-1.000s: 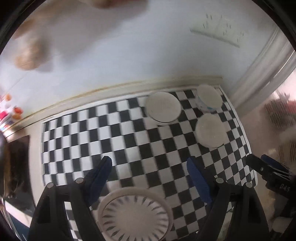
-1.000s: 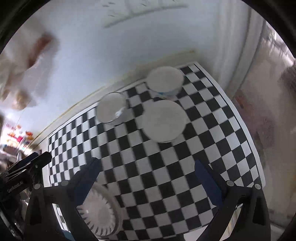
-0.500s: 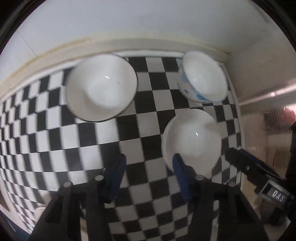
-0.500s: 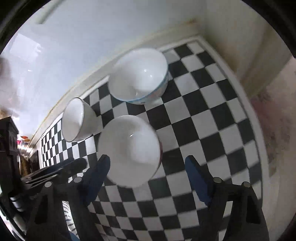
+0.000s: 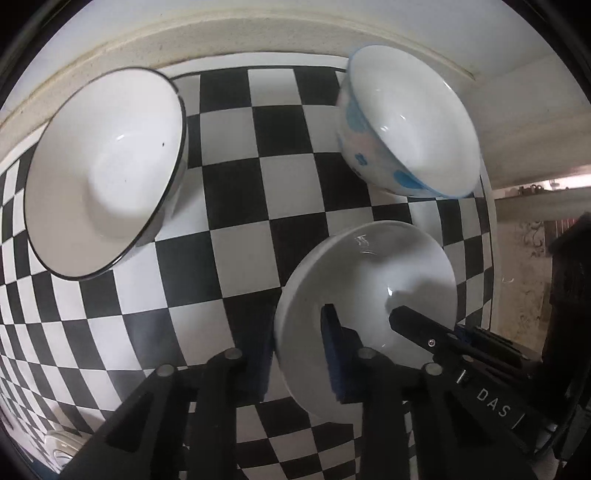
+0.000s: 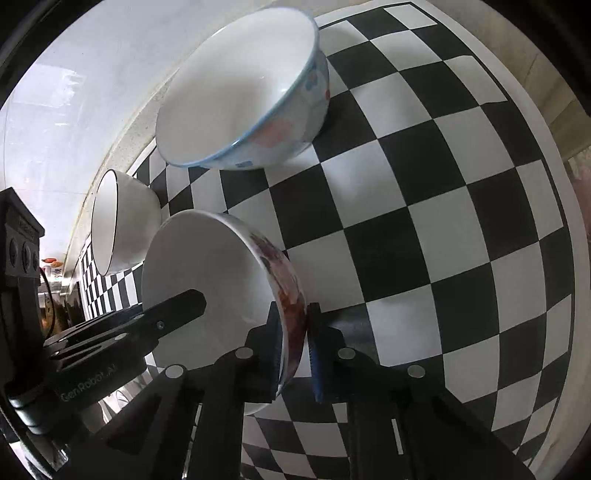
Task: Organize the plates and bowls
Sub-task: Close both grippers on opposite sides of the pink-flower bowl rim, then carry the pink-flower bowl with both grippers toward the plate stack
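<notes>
Three bowls stand on the checkered table. A white bowl with a red flower pattern outside is nearest. My left gripper is shut on its left rim, one pad inside and one outside. My right gripper is shut on its right rim the same way. A black-rimmed white bowl stands at the far left. A blue-rimmed bowl with blue and pink spots stands at the far right by the wall.
The checkered tablecloth ends at a cream ledge against the wall. The table's right edge is near. The rim of a patterned plate shows at the lower left.
Both grippers moved forward and down to the flower-pattern bowl and closed on its opposite rims. The bowls now look much larger and closer.
</notes>
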